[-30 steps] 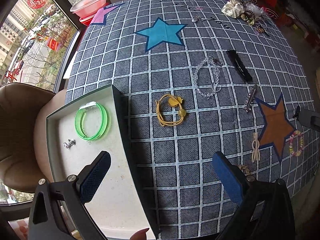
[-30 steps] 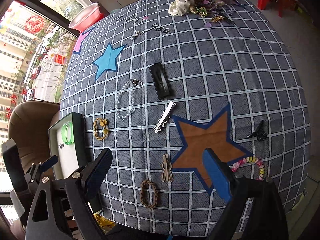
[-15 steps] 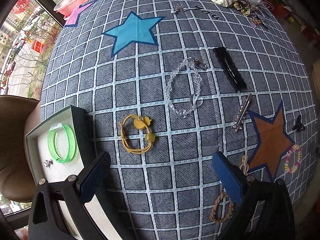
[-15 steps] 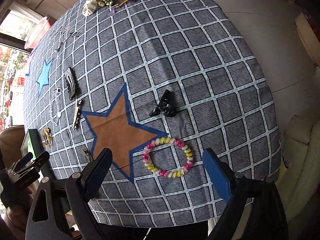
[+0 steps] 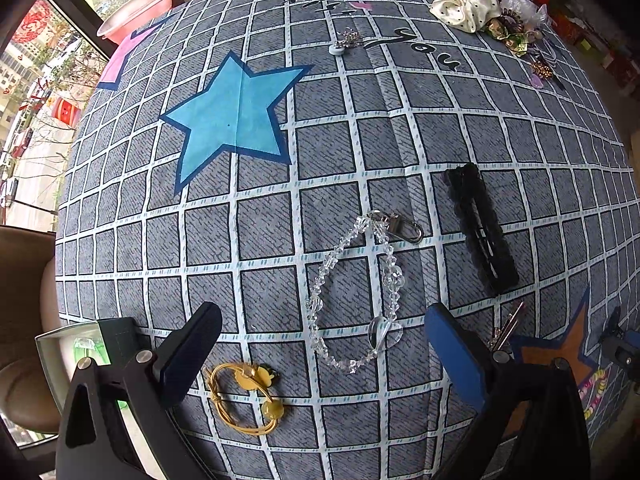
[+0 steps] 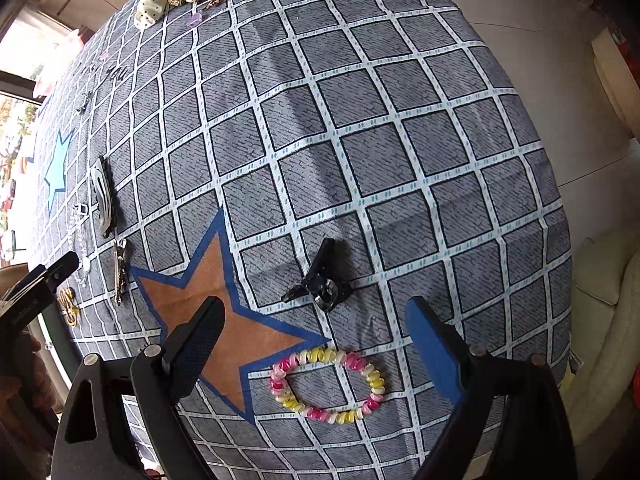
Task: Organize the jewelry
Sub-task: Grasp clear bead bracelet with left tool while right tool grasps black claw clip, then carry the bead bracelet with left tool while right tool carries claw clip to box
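Note:
My left gripper [image 5: 322,334] is open and empty above a clear bead bracelet [image 5: 352,292]. A yellow cord bracelet [image 5: 244,398] lies just below it. The green-walled jewelry box [image 5: 112,334] with a green bangle [image 5: 86,350] sits at the lower left, mostly hidden by the left finger. My right gripper [image 6: 314,330] is open and empty above a pink and yellow coil bracelet [image 6: 328,384]. A small black claw clip [image 6: 320,280] lies just beyond it.
A long black hair clip [image 5: 482,230] lies right of the bead bracelet, a silver clip [image 6: 119,270] near the orange star [image 6: 212,312]. A pile of scrunchies and trinkets [image 5: 488,12] sits at the far edge, a pink basin [image 5: 136,10] at the far left. The table edge drops off on the right [image 6: 560,240].
My left gripper moved forward and right, away from the box, to over the bead bracelet. My right gripper swung right and closed in on the coil bracelet and black claw clip.

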